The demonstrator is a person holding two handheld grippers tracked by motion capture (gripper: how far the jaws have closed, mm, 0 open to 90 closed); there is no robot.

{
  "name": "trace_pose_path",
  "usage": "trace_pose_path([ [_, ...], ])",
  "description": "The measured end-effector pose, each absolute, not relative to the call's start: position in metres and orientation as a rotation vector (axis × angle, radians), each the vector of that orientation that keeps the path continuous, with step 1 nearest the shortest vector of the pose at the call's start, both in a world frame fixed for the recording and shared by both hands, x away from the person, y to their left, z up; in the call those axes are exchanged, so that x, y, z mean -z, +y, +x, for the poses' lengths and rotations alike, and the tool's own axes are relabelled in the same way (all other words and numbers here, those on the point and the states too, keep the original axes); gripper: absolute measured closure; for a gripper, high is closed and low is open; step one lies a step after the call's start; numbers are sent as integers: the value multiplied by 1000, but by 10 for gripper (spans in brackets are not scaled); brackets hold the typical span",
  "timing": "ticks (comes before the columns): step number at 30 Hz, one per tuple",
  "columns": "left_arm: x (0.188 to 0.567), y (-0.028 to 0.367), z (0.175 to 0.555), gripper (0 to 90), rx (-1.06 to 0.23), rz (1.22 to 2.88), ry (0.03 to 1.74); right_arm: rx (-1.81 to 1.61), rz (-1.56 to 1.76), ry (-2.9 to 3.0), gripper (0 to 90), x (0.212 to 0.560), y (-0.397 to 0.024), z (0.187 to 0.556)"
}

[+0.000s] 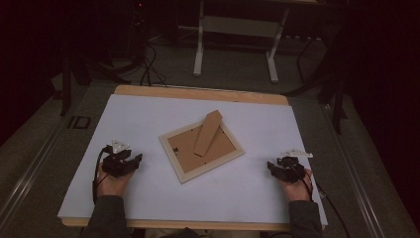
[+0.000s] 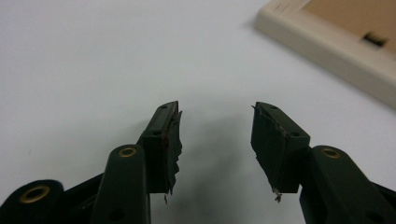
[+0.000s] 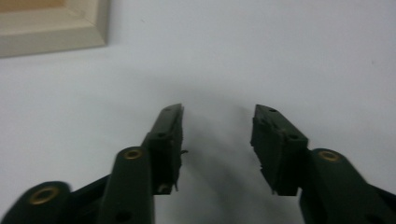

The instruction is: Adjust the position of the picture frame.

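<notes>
- Both grippers, left gripper and right gripper, rest apart with jaws released, grasping nothing.
- Between them, mid-table, picture frame lies face down, turned diagonally.
- Its stand points away, toward the far right.

- 1 picture frame, lying back side up
- 1 stand flap on the frame's back
- 1 white sheet covering the top
- 1 wooden table
- 2 grippers: left gripper, right gripper
- 2 hands, one per gripper
</notes>
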State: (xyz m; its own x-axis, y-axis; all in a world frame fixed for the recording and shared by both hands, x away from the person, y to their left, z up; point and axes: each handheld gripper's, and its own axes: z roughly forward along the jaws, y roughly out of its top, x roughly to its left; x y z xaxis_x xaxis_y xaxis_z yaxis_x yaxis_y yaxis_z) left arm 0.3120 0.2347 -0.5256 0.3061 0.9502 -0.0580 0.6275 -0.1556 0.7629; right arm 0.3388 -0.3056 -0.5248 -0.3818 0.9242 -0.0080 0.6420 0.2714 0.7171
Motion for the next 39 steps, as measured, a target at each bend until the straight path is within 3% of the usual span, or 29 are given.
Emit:
trace_pose_path([
  [11,509,231,307,609,-538,1871,1295,-951,1363,2142,563,517,-293,334],
  [18,494,230,309,700,-504,1870,1242,-1006,1320,2160,611,509,-284,330],
  [28,488,225,326,892,-458,1887,1194,-1026,1236,2193,777,502,-260,332],
  [32,487,224,332,900,-460,1907,1177,-1024,1203,2199,887,502,-252,334],
  [39,489,224,349,900,-462,1904,1185,-1025,1183,2216,899,502,-245,335],
])
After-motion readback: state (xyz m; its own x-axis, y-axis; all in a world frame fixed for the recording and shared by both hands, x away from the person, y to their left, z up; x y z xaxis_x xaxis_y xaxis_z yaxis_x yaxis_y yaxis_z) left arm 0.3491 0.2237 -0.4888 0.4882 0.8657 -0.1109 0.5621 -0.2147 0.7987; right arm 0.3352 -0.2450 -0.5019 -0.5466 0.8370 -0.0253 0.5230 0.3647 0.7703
